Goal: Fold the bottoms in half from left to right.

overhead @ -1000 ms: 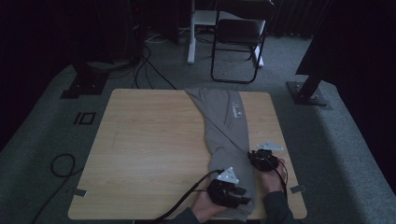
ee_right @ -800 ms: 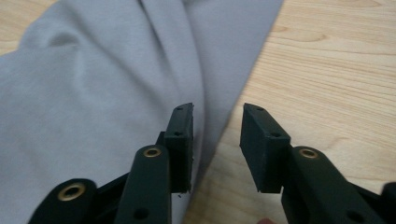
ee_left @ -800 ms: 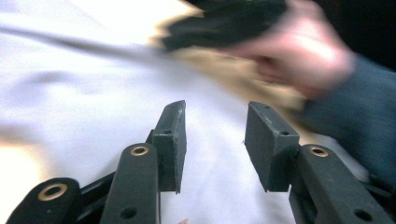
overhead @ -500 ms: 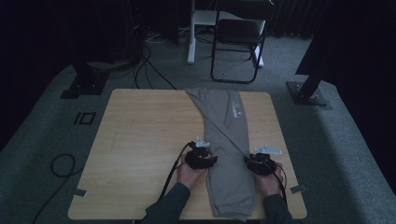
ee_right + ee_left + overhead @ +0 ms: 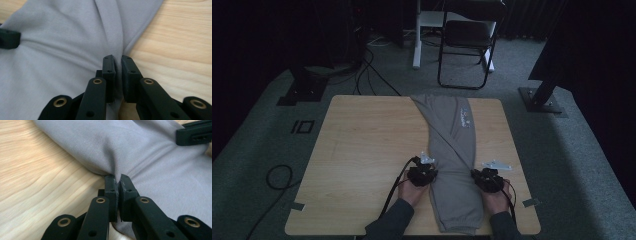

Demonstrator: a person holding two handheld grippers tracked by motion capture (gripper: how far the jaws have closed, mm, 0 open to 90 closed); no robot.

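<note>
Grey trousers (image 5: 452, 150) lie folded lengthwise on the table (image 5: 362, 150), running from its far edge to its near edge. The left gripper (image 5: 117, 185) is clamped on their left edge and the right gripper (image 5: 118, 65) on their right edge, at mid-length. Both grips look made; any lift or cross fold is probably not yet begun
</note>
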